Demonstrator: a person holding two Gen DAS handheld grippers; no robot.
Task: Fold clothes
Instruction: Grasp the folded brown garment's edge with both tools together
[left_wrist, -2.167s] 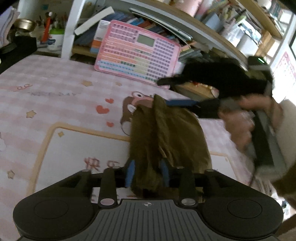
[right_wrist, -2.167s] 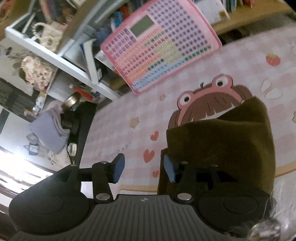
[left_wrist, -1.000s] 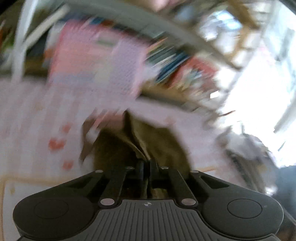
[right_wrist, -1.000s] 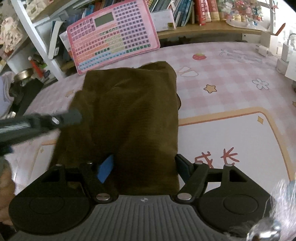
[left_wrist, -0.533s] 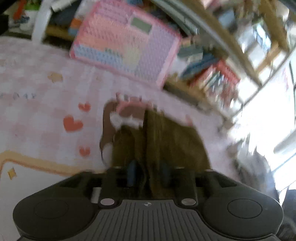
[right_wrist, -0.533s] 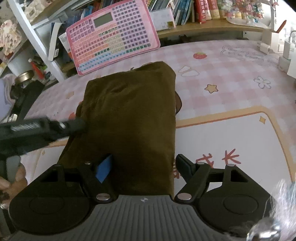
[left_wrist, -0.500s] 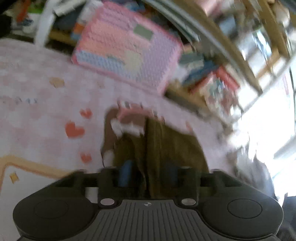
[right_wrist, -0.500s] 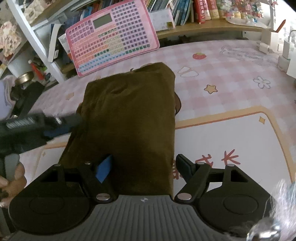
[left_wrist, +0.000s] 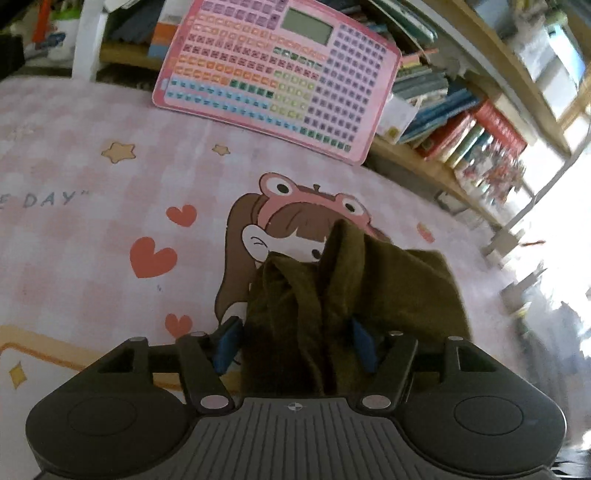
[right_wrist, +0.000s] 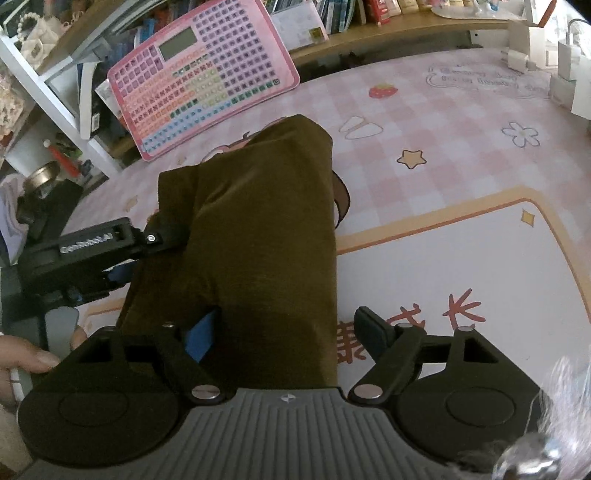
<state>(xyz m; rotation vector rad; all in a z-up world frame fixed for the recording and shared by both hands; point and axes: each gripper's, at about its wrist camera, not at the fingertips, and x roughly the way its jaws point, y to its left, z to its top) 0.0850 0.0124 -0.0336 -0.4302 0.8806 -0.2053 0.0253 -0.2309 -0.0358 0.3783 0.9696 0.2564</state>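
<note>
Half a second ago the left gripper's (left_wrist: 295, 341) blue pads sat close together on the cloth; its jaws have since spread and stand open.

From the left wrist view, the folded olive-brown fabric garment (left_wrist: 354, 295) lies bunched between those open jaws, with a raised ridge running up its middle. It rests on the pink checked tabletop mat (left_wrist: 74, 229), covering the lower part of the printed cartoon girl in a frog hat (left_wrist: 295, 218). Beyond the cartoon girl, a pink toy keyboard board with coloured keys (left_wrist: 280, 74) leans against the wooden bookshelf full of books (left_wrist: 461, 122).

From the right wrist view, the garment (right_wrist: 258, 229) shows as a long folded rectangle lying flat on the mat (right_wrist: 424, 122), hiding most of the cartoon girl. The right gripper (right_wrist: 291, 332) has its jaws wide open, straddling the garment's near end: the left blue pad sits on the cloth, while the right one is just off its edge, over the mat's white panel. The left gripper (right_wrist: 122, 266) reaches in at the garment's left edge, held by a hand (right_wrist: 26, 362) at the left edge of the view. The keyboard board (right_wrist: 199, 77) stands behind the cartoon girl.
</note>
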